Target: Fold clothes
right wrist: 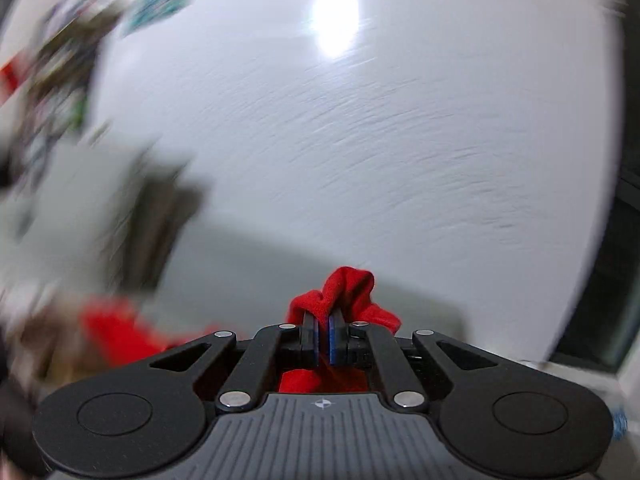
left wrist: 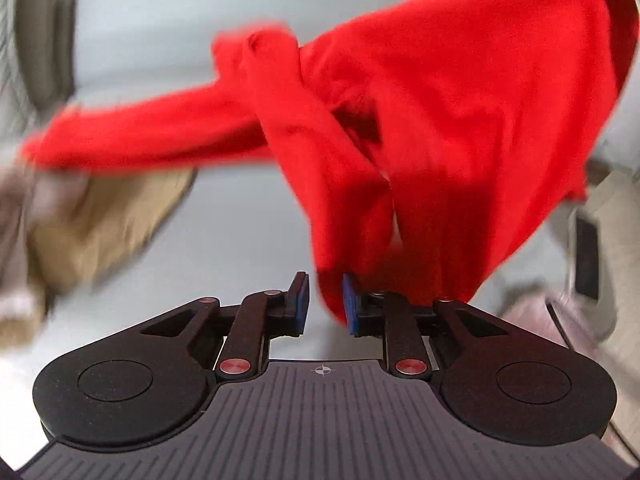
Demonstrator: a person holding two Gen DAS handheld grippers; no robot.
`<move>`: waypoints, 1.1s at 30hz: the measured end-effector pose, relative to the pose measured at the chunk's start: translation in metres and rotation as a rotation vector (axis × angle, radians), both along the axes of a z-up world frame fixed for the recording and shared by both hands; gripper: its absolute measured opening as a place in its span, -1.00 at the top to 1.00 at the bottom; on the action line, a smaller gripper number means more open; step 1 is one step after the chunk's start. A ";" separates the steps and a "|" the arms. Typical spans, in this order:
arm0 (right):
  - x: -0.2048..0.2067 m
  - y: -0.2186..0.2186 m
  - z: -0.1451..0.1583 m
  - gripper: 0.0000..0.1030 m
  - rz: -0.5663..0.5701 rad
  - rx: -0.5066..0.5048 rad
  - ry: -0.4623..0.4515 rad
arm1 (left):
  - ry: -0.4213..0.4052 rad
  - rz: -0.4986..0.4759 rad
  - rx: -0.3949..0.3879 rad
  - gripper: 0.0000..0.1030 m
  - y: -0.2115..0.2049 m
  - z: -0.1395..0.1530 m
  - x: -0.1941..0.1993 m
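Left wrist view faces down, right wrist nearer level; both close on red garment [left wrist: 440,100]

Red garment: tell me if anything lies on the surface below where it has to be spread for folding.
Yes. A tan garment lies on the grey surface, left of and below the hanging red garment. The rest is too blurred to judge.

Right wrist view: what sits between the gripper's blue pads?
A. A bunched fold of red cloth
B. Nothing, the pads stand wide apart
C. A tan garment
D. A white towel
A. The right gripper has its pads nearly together, with a bunched fold of the red garment pinched between them and sticking out past the tips.
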State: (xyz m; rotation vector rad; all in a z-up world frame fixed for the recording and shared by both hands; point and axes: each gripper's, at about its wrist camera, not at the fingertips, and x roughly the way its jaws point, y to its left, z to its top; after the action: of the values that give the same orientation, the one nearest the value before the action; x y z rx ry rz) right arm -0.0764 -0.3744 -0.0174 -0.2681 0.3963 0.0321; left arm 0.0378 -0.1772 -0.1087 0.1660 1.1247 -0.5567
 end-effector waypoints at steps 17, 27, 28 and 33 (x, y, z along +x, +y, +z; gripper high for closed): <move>-0.054 -0.020 -0.136 0.19 -0.281 0.493 0.507 | -0.027 -0.114 -0.004 0.10 -0.009 -0.006 -0.016; -0.010 -0.058 -0.190 -0.14 -0.445 0.949 0.561 | -0.010 -0.089 0.023 -0.02 -0.025 -0.009 -0.015; -0.002 -0.060 -0.198 -0.34 -0.468 1.005 0.583 | -0.008 -0.080 0.024 -0.02 -0.023 -0.009 -0.015; 0.014 -0.056 -0.216 0.39 -0.491 1.118 0.621 | 0.000 -0.044 0.037 -0.02 -0.006 -0.010 -0.012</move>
State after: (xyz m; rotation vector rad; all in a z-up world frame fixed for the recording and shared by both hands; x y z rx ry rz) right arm -0.0621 -0.4302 -0.2331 0.9719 0.9818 -0.1491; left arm 0.0258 -0.1833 -0.1189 0.2233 1.1343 -0.5746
